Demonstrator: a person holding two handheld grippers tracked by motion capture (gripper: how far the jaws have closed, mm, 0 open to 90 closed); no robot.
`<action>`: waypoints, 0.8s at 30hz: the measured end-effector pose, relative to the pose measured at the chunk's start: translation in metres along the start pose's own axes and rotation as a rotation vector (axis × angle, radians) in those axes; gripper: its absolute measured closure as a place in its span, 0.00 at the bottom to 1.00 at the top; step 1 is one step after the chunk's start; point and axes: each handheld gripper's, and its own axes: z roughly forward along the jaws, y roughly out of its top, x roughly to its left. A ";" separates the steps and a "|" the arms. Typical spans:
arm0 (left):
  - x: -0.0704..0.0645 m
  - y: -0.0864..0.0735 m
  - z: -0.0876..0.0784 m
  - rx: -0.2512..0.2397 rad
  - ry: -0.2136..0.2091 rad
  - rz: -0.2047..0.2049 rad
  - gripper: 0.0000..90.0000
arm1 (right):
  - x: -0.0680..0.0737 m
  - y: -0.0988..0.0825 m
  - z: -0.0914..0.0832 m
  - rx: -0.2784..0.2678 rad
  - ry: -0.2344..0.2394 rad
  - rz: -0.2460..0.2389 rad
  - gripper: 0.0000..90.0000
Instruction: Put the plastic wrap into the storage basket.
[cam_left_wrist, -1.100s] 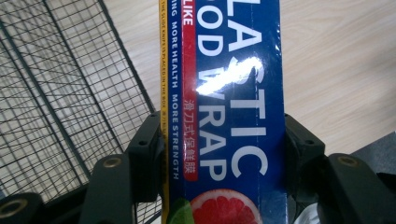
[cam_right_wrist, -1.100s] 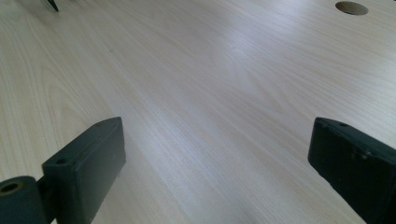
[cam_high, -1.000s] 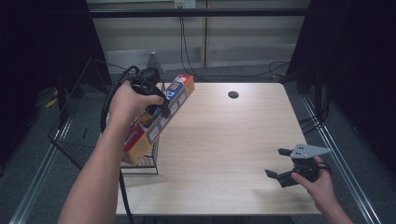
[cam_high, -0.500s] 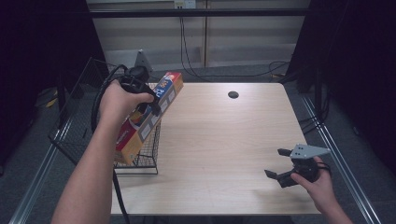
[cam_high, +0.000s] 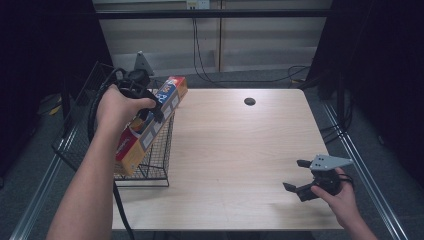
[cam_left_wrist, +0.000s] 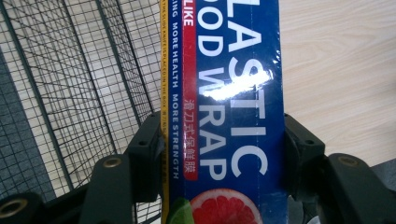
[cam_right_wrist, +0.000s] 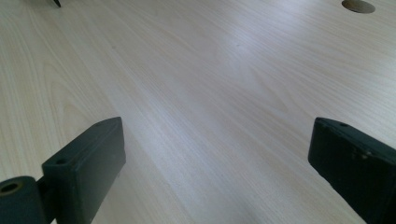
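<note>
Two grippers are in hand. The left gripper (cam_high: 150, 107) is clamped across one long box of plastic food wrap (cam_high: 150, 125), its two black jaws pressing the box's opposite long sides, as the left gripper view shows (cam_left_wrist: 224, 154). The box slants, its near end low and its far end raised, above one black wire basket (cam_high: 150, 165) that stands at the left edge of the table (cam_high: 240, 150); the mesh lies just beneath and to the left of the jaws. The right gripper (cam_high: 302, 176) rests well apart from it near the table's front right corner, jaws wide with nothing between them (cam_right_wrist: 215, 154). One round hole (cam_high: 249, 101) lies beyond it in the tabletop.

Compared with a second ago, the left gripper and box have shifted leftward over the basket; the right gripper has kept its place.
</note>
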 end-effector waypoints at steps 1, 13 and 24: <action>0.001 0.000 0.000 -0.006 0.003 -0.007 0.48 | 0.000 0.000 0.000 -0.001 -0.001 0.000 0.04; 0.014 -0.003 -0.004 -0.013 0.020 -0.044 0.48 | 0.000 0.000 0.000 -0.001 -0.001 -0.002 0.04; 0.024 -0.007 -0.011 -0.036 0.044 -0.092 0.48 | 0.001 -0.001 0.001 0.000 -0.002 -0.005 0.04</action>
